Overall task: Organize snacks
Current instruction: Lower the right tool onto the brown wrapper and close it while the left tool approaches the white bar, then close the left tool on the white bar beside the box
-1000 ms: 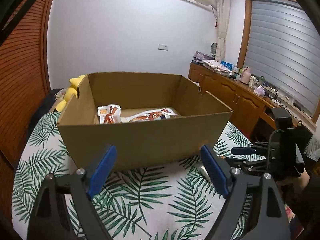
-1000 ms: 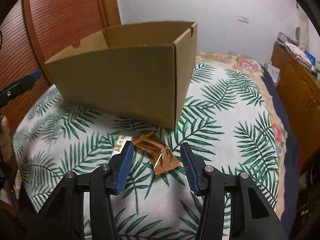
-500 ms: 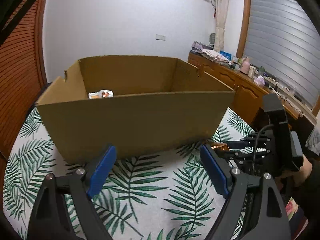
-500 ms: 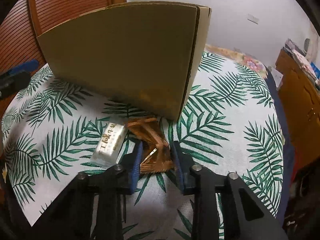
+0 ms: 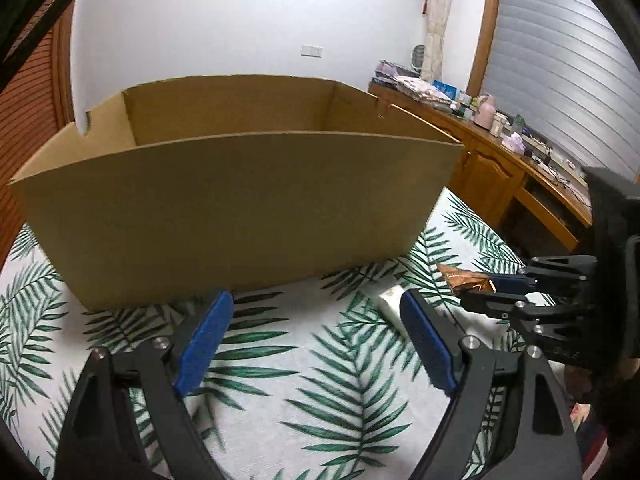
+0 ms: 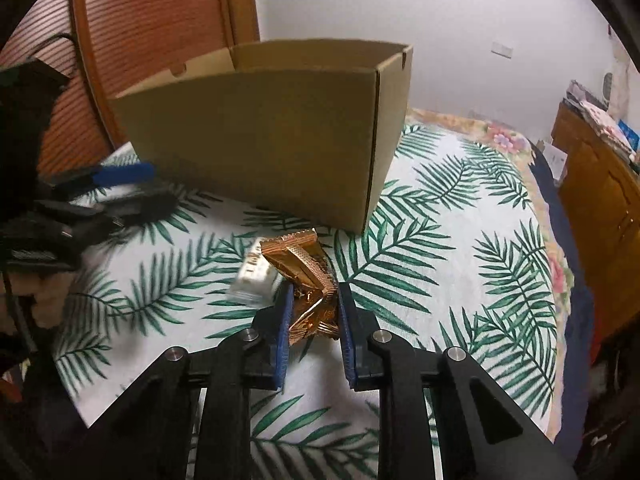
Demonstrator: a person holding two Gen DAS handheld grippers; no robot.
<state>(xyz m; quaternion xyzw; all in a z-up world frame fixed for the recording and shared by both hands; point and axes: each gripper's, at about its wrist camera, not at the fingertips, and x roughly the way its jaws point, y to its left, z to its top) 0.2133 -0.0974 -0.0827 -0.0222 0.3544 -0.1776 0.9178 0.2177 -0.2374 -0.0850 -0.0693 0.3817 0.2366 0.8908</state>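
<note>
Right gripper (image 6: pixel 311 312) clenches our copper snack (image 6: pixel 306 276) beside the box (image 6: pixel 264 140); left gripper (image 5: pixel 316 340) gapes, white packet (image 6: pixel 256 278) remains out.

The cardboard box (image 6: pixel 272 136) stands on the bed (image 6: pixel 460 264). Before its corner lies the white packet (image 6: pixel 254 276), with the foil snack (image 6: pixel 304 272) just right of it, touching.

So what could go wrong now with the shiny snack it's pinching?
The right gripper pinches only one end of the copper snack packet, so the slippery wrapper might slide out on the way up. The tall cardboard box wall stands close, so the dangling packet could catch its rim. The white snack packet lies right beside it and might get nudged.
</note>
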